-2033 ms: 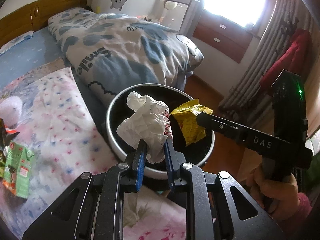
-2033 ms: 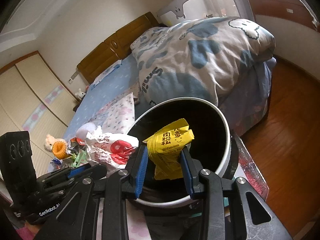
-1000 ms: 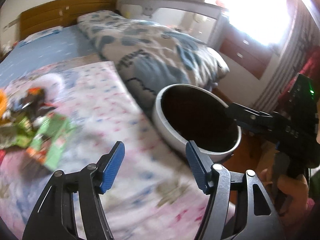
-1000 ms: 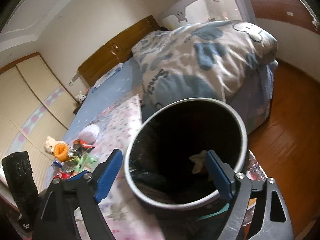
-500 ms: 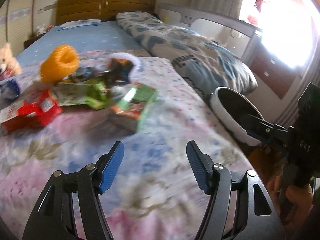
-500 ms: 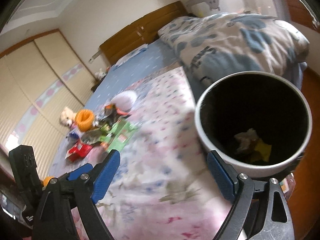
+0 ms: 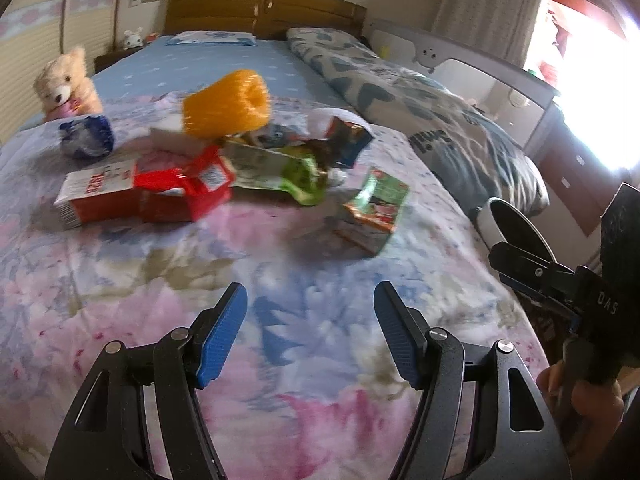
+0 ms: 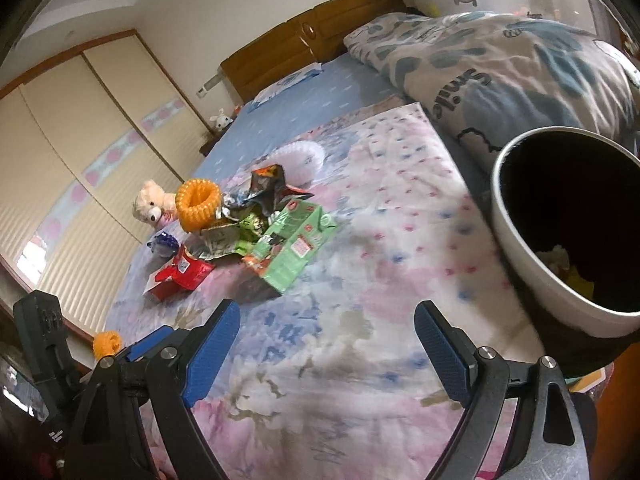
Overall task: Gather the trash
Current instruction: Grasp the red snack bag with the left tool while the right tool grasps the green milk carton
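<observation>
A pile of trash lies on the floral bedspread: a red and white carton (image 7: 120, 196), a red wrapper (image 7: 192, 188), green wrappers (image 7: 280, 172), a green carton (image 7: 376, 208) (image 8: 296, 248), a dark wrapper (image 8: 268, 184) and an orange ring (image 7: 226, 104) (image 8: 198, 202). The bin (image 8: 520, 236) (image 7: 492, 224), white outside and black inside, stands at the bed's right edge with crumpled white and yellow trash inside. My left gripper (image 7: 310, 328) is open and empty above the bedspread, short of the pile. My right gripper (image 8: 326, 352) is open and empty, left of the bin.
A teddy bear (image 7: 66, 84) and a blue bundle (image 7: 86, 138) lie left of the pile. A folded blue-patterned quilt (image 8: 500, 64) lies behind the bin. A wooden headboard (image 7: 260, 12) is at the far end. The other gripper's body (image 7: 576, 280) shows at right.
Both grippers opened over the bin and dropped the white paper and the yellow wrapper into it. Both then swung left, away from the bin, and now face the trash pile.
</observation>
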Tool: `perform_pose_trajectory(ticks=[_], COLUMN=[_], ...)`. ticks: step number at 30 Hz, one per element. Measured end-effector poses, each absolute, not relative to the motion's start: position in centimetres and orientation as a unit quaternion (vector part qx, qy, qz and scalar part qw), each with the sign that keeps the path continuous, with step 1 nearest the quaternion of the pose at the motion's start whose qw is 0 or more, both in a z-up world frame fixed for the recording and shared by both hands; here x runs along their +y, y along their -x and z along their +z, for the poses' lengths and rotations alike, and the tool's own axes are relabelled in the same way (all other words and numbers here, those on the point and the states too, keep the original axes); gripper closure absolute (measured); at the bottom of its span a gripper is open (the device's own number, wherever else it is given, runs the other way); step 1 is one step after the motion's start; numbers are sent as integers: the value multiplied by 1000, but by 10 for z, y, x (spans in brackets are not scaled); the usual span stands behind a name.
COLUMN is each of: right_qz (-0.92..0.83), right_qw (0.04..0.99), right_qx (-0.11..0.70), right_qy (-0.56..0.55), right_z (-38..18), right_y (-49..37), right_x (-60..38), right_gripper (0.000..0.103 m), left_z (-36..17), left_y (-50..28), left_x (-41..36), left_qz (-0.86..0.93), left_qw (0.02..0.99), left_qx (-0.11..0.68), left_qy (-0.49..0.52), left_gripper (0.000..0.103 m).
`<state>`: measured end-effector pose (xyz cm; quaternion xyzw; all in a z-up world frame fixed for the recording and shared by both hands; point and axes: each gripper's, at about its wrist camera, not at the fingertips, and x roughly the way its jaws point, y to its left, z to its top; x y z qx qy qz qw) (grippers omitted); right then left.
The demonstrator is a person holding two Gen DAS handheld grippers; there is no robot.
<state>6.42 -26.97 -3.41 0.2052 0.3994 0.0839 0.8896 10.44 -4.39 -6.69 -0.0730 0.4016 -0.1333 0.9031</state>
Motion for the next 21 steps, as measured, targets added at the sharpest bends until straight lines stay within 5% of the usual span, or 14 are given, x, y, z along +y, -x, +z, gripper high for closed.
perform_pose_trajectory(ticks=[21], right_qz=[80], right_qw=[871], right_qx=[448], right_qy=[-187], right_z=[-58], right_y=[-131], right_x=[-214], right_gripper=[13], left_z=[-71], left_y=[-156], left_x=[13], left_qz=[-65], left_qw=[905], left_qx=[413], left_qy=[79], left_gripper=[29])
